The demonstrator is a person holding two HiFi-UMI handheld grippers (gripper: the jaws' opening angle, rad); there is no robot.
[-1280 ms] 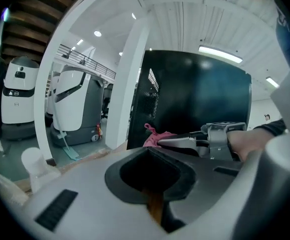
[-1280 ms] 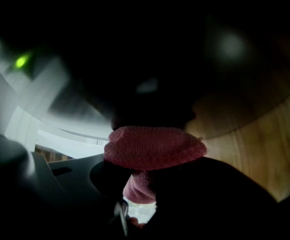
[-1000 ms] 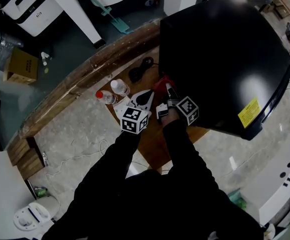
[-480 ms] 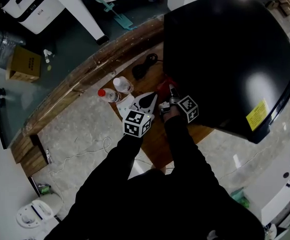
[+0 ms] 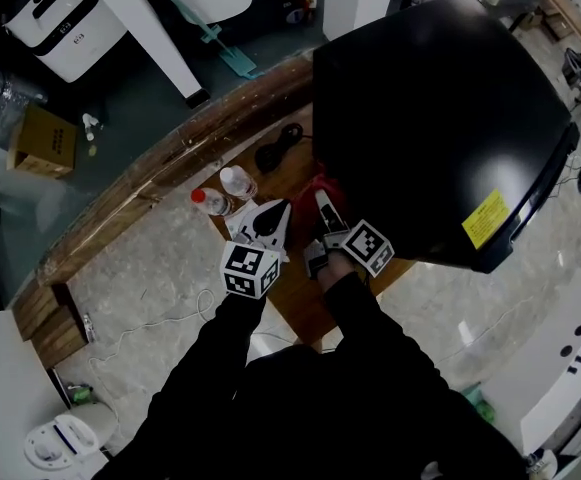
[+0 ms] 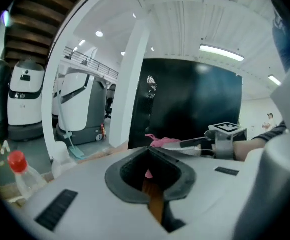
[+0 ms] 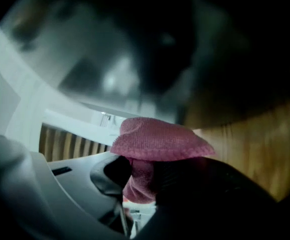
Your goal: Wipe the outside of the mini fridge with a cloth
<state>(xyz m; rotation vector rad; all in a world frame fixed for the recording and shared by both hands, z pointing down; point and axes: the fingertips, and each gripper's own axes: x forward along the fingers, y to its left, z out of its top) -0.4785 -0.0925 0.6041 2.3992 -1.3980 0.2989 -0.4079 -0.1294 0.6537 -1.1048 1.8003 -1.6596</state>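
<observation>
Wooden table (image 5: 292, 293), black mini fridge (image 5: 440, 108), red-capped bottle (image 5: 206, 200), second bottle (image 5: 237, 180), coiled black cable (image 5: 273, 154) on it

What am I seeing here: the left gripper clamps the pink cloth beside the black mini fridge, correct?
Not quite. It is the right gripper that clamps the pink cloth beside the black mini fridge. The right gripper view shows the cloth pinched in its jaws. The left gripper holds nothing.

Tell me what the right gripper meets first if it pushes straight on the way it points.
Most likely the mini fridge. The right gripper, shut on the pink cloth, points at its dark side wall, so the cloth would touch first. The gap left is unclear.
</observation>
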